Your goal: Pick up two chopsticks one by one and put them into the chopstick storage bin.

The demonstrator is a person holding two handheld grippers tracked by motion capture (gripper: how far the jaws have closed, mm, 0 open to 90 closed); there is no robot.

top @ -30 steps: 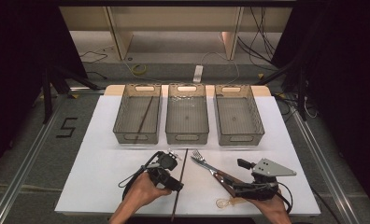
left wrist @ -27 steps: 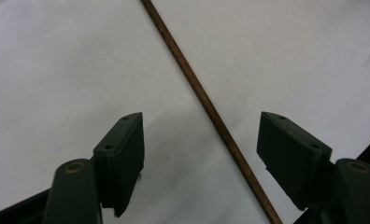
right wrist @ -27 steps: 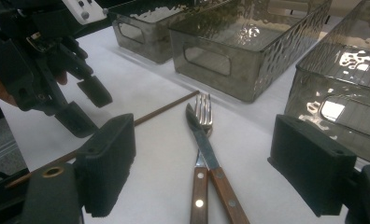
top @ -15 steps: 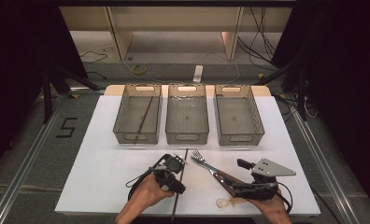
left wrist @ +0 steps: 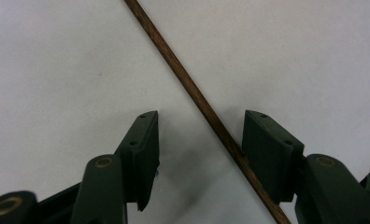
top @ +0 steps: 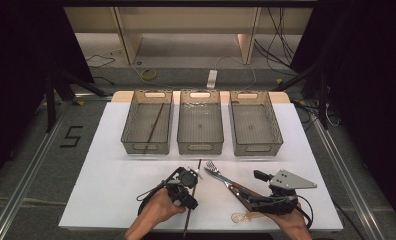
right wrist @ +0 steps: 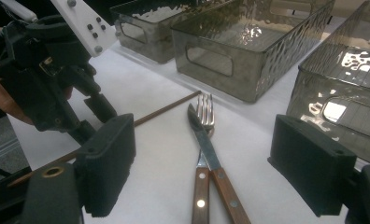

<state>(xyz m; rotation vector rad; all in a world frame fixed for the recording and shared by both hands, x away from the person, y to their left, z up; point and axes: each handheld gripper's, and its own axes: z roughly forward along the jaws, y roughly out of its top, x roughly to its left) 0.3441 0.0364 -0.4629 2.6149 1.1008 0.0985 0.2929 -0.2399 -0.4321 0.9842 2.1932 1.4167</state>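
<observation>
A thin brown chopstick (top: 192, 197) lies on the white table, pointing toward the baskets. My left gripper (top: 187, 190) hangs over it, open. In the left gripper view the chopstick (left wrist: 188, 86) runs slantwise between the jaws, close to the right-hand one, and the left gripper (left wrist: 199, 140) is not closed on it. A fork (top: 212, 166) and a knife (top: 222, 178) with wooden handles lie crossed to the right. My right gripper (top: 256, 190) is open around their handles; in its own view the fork (right wrist: 204, 109) and knife (right wrist: 207, 151) lie between the spread jaws of the right gripper (right wrist: 211, 158).
Three grey see-through baskets stand in a row at the back: left (top: 128, 120) with another chopstick (top: 155, 125) inside, middle (top: 200, 146), right (top: 253, 147). A small clear object (top: 241, 217) lies near the front edge by my right hand.
My left gripper has shifted a little to the right, over the chopstick. The right gripper, fork and knife have stayed put.
</observation>
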